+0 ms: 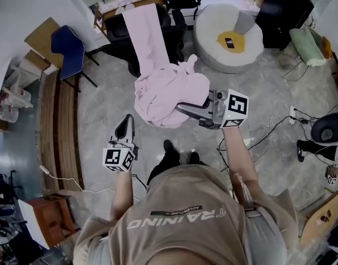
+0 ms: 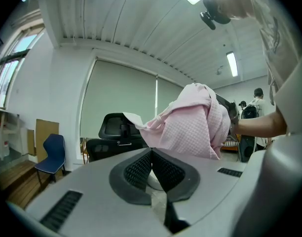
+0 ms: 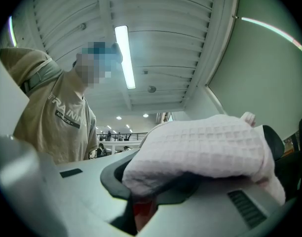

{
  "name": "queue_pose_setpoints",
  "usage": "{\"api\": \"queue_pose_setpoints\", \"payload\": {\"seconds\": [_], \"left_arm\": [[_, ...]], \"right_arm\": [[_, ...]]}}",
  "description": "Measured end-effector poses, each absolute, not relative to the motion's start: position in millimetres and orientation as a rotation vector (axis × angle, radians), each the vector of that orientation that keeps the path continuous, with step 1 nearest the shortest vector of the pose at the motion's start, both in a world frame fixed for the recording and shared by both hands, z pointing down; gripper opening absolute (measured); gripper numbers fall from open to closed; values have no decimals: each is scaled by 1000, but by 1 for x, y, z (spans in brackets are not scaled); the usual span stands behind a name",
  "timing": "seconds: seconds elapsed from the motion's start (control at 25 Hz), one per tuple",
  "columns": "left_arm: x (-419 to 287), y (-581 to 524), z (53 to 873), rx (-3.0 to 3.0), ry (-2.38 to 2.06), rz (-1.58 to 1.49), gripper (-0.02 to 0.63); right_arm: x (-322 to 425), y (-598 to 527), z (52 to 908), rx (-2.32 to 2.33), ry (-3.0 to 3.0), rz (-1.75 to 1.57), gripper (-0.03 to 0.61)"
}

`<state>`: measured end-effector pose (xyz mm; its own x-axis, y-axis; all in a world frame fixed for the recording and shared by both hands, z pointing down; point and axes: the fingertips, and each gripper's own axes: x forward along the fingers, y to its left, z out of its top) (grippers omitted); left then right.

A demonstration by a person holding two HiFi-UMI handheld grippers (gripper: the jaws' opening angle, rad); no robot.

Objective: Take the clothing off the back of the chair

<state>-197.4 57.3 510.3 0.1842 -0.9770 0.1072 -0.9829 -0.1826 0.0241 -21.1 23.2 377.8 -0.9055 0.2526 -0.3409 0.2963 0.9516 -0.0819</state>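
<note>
Bunched pink waffle clothing (image 1: 169, 95) hangs in the air, and one long strip of it still runs up over the back of the black office chair (image 1: 174, 21). My right gripper (image 1: 185, 109) is shut on the bundle from the right, and the cloth (image 3: 205, 149) fills its jaws (image 3: 156, 181). My left gripper (image 1: 125, 127) is lower left of the bundle, apart from it, jaws shut with nothing between them (image 2: 151, 154). In the left gripper view the clothing (image 2: 190, 127) hangs ahead to the right, with the chair (image 2: 114, 132) behind it.
A blue chair (image 1: 69, 51) and a wooden bench (image 1: 53, 109) stand at the left. A round white cushion seat (image 1: 230, 37) is behind the office chair. Cables (image 1: 268, 137) trail over the floor at the right. My feet (image 1: 177, 153) are just below the bundle.
</note>
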Motion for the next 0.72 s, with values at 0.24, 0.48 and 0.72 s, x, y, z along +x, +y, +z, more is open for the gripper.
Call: {"api": "queue_pose_setpoints", "payload": {"seconds": [0.24,0.48,0.72], "left_arm": [[-193,87,496,2278,-1970,180,14],[-206,92,483,2277,-1948,149,14],[-213,111,486,2382,-1864,85,12]], "right_arm": [[-16,33,371,453,2751,-296,87],[-21,34,378,351,2808,-352,87],[-28,74,399,226,2893,-375,87]]}}
